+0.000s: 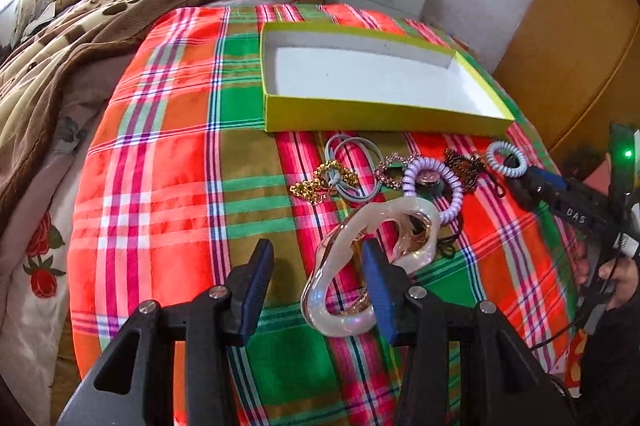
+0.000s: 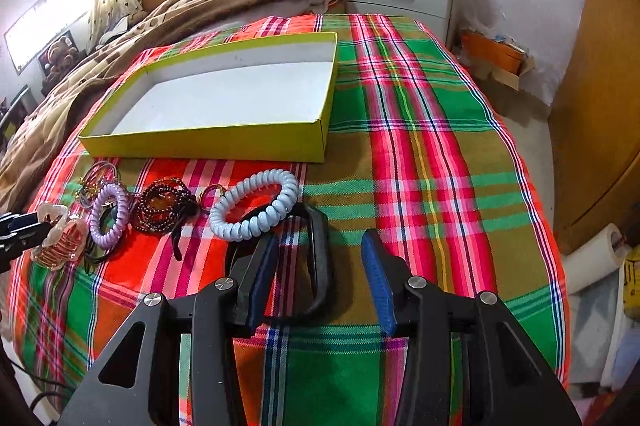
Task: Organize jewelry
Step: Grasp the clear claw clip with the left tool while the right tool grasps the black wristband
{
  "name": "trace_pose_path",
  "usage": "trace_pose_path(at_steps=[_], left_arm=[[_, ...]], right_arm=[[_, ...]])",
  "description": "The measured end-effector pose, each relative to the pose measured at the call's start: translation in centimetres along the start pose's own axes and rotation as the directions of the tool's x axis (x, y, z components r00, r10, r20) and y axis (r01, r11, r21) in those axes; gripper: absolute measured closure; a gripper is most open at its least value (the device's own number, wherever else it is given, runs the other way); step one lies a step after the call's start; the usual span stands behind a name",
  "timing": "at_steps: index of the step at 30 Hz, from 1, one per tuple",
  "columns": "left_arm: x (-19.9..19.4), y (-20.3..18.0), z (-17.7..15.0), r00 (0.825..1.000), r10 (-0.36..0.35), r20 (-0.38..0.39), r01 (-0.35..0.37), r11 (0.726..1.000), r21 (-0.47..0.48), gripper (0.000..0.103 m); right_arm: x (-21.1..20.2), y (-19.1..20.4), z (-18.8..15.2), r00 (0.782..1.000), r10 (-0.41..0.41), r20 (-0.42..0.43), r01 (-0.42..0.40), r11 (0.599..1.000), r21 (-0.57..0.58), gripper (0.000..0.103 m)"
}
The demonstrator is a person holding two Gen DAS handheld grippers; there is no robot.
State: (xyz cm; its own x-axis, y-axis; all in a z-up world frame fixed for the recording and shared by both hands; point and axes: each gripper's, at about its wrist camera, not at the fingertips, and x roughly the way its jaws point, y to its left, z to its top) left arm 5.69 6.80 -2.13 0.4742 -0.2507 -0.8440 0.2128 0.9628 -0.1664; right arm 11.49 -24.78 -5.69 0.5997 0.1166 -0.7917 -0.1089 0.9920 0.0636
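The pearly hair claw clip [image 1: 360,258] lies on the plaid blanket of the bed, at the near left end of the jewelry pile. It looks like hard, glossy plastic: stiff, light and probably slippery, and its thin curved loops could crack under a hard squeeze. The left claw [image 1: 316,274] is wide open around its near loop, one finger outside the loop and the other poking through the opening, and the pads do not press on it. I think the best hold is across one flat side of the loop, not on the rounded tip where it may slide out.

Just to the right lie the lilac coil hair tie [image 1: 432,186], a dark bead bracelet [image 2: 164,204], a gold chain [image 1: 320,182] and thin grey elastic bands [image 1: 348,154]. These are soft and springy, and the chain is limp, so each will sag or stretch when it is lifted.

At the right end, the pale blue coil tie [image 2: 256,206] rests beside a black band [image 2: 320,258]. The right claw [image 2: 320,278] is open over this band, and the band's right side passes between the fingers without being pinched.

Beyond the pile, on the far side, the yellow-green box [image 2: 208,142] stands open with its white bottom bare, touching nothing from the pile
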Motion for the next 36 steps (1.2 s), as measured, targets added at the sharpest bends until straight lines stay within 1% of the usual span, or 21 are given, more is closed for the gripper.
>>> trace_pose_path(at_steps=[2,6,8,12,13,15,17,21,22,23,25,28,34,36], left_arm=[[0.4,-0.1,0.3,1.000,-0.004,-0.016,0.005,1.000,0.013,0.055],[1.0,-0.6,0.7,0.999,0.035,-0.039,-0.033,0.998,0.058,0.055],[1.4,-1.0,0.7,0.997,0.042,-0.057,-0.038,0.996,0.083,0.056],[1.3,-1.4,0.7,0.998,0.041,-0.054,-0.036,0.996,0.087,0.056],[1.3,-1.5,0.6,0.998,0.039,-0.054,-0.034,0.996,0.080,0.057],[1.3,-1.6,0.6,0.998,0.028,-0.053,-0.025,0.997,0.072,0.063],[1.2,-1.8,0.5,0.998,0.023,-0.052,-0.019,0.997,0.074,0.068],[1.2,-2.4,0.4,0.999,0.021,-0.049,-0.017,0.996,0.084,0.077],[1.2,-2.5,0.4,0.999,0.018,-0.049,-0.014,0.996,0.085,0.081],[1.1,-2.6,0.4,0.999,0.018,-0.048,-0.014,0.996,0.086,0.083],[1.1,-2.9,0.4,0.999,0.033,-0.043,-0.029,0.995,0.092,0.085],[0.9,-3.1,0.2,0.998,0.043,-0.035,-0.040,0.995,0.093,0.089],[0.0,-2.3,-0.1,0.999,0.045,-0.015,-0.044,0.998,0.052,0.089],[-0.4,-2.2,-0.1,0.999,0.040,-0.001,-0.040,0.998,0.040,0.089]], right_arm=[[0.1,0.1,0.2,1.000,-0.005,-0.010,0.004,1.000,-0.014,0.059],[0.3,0.5,0.3,0.999,-0.040,-0.021,0.038,0.998,-0.055,0.059],[0.2,0.4,0.1,0.999,-0.043,-0.016,0.042,0.998,-0.053,0.059],[0.0,0.2,-0.1,0.999,-0.047,-0.011,0.046,0.997,-0.059,0.059],[0.0,0.2,-0.2,0.999,-0.046,-0.009,0.045,0.997,-0.059,0.060],[-0.2,0.1,-0.3,0.999,-0.046,-0.006,0.045,0.997,-0.058,0.065],[-0.3,0.0,-0.5,0.999,-0.048,-0.002,0.048,0.997,-0.055,0.072],[-0.6,-0.1,-0.8,0.999,-0.038,0.004,0.038,0.998,-0.051,0.076],[-0.6,-0.1,-0.8,0.999,-0.033,0.007,0.033,0.998,-0.051,0.081],[-0.6,-0.1,-0.8,1.000,-0.028,0.008,0.028,0.998,-0.050,0.086],[-0.8,0.0,-1.0,1.000,-0.018,0.011,0.018,0.999,-0.049,0.090],[-1.0,0.1,-1.1,1.000,-0.027,0.015,0.028,0.998,-0.056,0.090],[-1.8,-0.6,-1.5,0.999,-0.033,0.034,0.035,0.999,-0.039,0.090],[-2.2,-0.7,-1.6,0.998,-0.055,0.038,0.057,0.997,-0.052,0.090]])
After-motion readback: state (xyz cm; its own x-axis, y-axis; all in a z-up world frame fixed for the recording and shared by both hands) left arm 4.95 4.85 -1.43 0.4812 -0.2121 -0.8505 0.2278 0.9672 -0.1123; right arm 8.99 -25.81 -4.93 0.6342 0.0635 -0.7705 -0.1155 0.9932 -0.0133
